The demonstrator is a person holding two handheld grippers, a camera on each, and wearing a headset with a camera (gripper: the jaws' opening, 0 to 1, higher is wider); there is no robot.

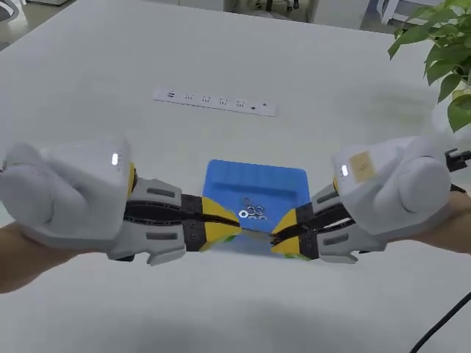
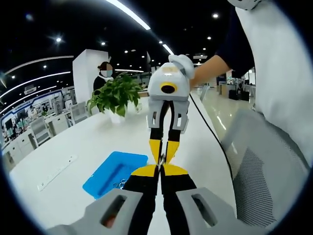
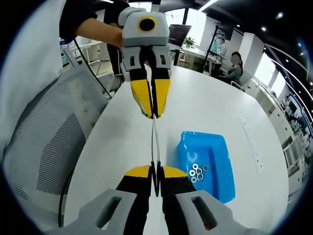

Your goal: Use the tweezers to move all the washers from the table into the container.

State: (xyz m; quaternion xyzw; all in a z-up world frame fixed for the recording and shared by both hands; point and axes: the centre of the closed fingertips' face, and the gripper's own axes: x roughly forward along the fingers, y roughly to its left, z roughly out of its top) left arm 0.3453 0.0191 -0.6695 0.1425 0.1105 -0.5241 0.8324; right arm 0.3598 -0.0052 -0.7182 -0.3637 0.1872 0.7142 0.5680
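Left gripper (image 1: pixel 232 229) and right gripper (image 1: pixel 279 237) both clamped on tweezers (image 3: pixel 154 142) above container (image 1: pixel 221 176); I'd free one end slowly, without tilting.

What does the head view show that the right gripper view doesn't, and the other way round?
Head view: a leafy green plant at the right. Right gripper view: a mesh chair, a seated person, and a clear look at the thin tweezers stretched between the right gripper and the left gripper, both shut on them. Shared: the blue tray holding the washers, the white power strip and both grippers.
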